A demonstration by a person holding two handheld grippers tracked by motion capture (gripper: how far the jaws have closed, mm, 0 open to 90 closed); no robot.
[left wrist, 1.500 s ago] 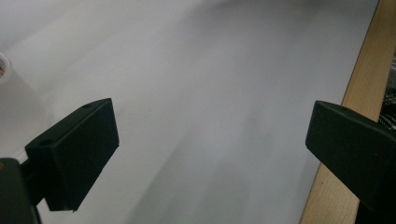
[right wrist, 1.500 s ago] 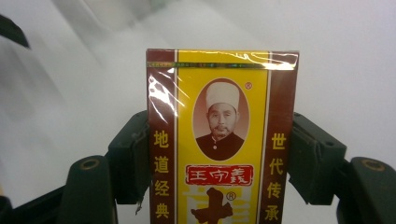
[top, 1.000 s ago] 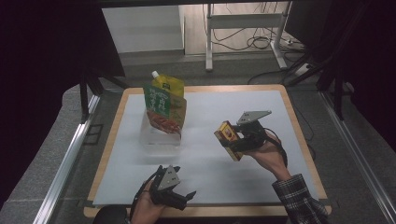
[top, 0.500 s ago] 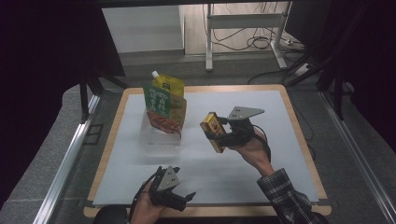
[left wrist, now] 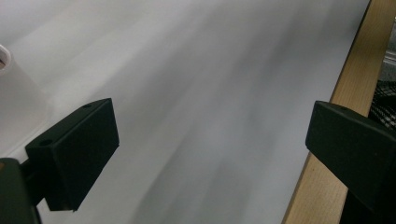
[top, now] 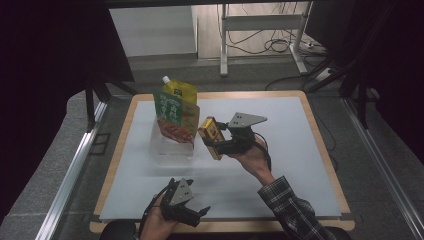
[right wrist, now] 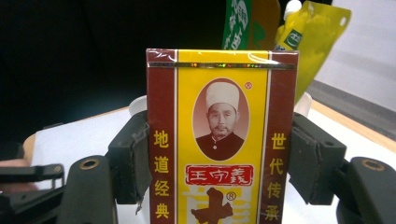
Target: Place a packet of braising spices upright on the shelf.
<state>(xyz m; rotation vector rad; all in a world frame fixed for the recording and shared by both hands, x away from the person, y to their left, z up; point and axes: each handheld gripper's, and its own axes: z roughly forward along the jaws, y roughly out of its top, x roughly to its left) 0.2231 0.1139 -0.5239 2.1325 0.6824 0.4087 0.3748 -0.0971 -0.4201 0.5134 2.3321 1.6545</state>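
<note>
My right gripper [top: 216, 140] is shut on a yellow and dark red box [top: 210, 136], held above the white mat just right of a clear container [top: 170, 147]. In the right gripper view the box [right wrist: 222, 140] stands upright between both pads [right wrist: 133, 158], its printed front facing the camera. A green pouch [top: 172, 115] and a yellow spouted pouch [top: 181, 91] stand in the clear container. My left gripper [top: 200, 214] rests near the table's front edge, its jaws open over bare mat; in the left gripper view the jaws stand wide apart with nothing between them [left wrist: 210, 144].
The white mat [top: 280, 170] covers a wooden-edged table [top: 320, 125]. Metal rails run along both sides. A table frame and cables lie on the floor at the back. The green pouch [right wrist: 239, 23] and yellow pouch [right wrist: 317, 37] rise behind the held box.
My right gripper has carried the box leftward across the mat, toward the clear container with the pouches. The left gripper has stayed put.
</note>
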